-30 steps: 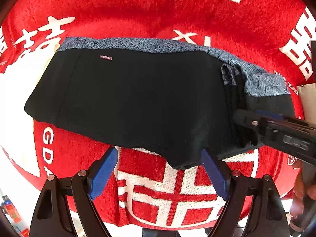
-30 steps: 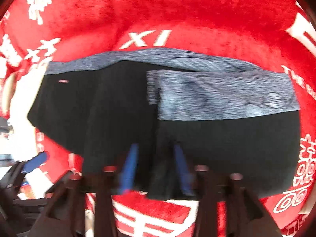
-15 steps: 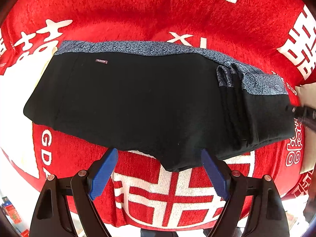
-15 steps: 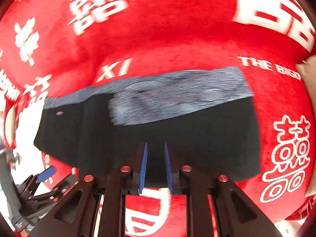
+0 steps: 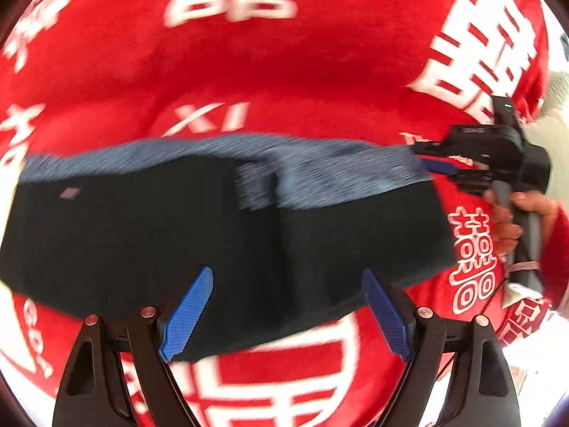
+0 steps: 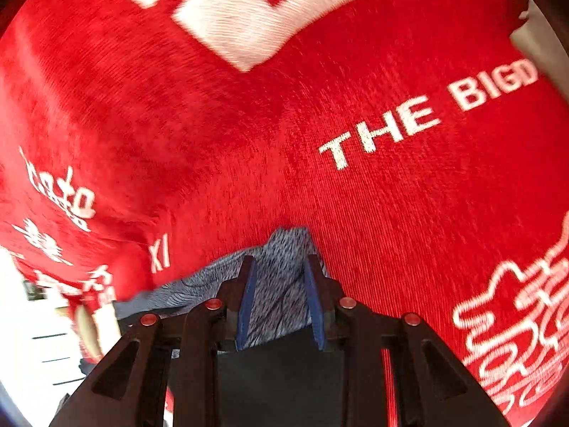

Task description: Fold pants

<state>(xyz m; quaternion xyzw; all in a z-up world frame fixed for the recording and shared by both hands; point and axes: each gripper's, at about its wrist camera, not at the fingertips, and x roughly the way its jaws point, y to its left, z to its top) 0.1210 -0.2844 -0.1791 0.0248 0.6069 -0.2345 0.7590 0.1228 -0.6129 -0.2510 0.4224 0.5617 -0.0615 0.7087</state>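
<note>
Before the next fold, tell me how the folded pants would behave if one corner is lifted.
The pants would likely go floppy: they lie as soft flat layers on the red blanket. The stacked fold would probably slide apart, since nothing pins it. The grey waistband corner, between the right hand-held gripper pads, looks thicker, so perhaps less limp.

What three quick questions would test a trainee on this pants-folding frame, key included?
1. True or false: the left gripper is clamped on the pants.
2. The right gripper is over which part? A) grey waistband B) a leg hem C) the small label
3. What do the pants lie on?
Key: 1 false, its jaws stand open. 2 A, that corner shows between its jaws, which have just been opening. 3 a red cloth with white lettering.
</note>
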